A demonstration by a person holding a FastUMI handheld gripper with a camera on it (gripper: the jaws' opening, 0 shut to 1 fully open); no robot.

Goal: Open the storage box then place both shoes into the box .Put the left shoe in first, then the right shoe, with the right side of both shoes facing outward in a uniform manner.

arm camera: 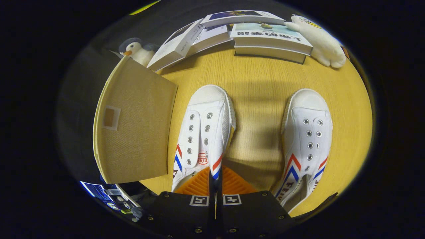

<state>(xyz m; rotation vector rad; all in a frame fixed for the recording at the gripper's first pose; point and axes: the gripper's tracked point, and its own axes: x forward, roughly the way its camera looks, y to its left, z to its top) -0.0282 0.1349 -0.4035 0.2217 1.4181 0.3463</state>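
Gripping the left shoe [204, 132] — toe pointing away — the tool [215, 181].

Bright overhead light, soft shadows on the table [259, 83], sharp centre, strong fisheye bending toward edges.

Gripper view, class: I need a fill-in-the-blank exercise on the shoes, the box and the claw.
1. The claw has its orange fingers closed on the collar edge of the ____ of the two white shoes.
2. The held shoe lies between the other shoe and the beige ____ .
3. Both shoes stand on a ____ tabletop.
4. Beside the storage box, by the books, sits a toy ____ .

Missing words: left-hand; storage box; wooden; penguin
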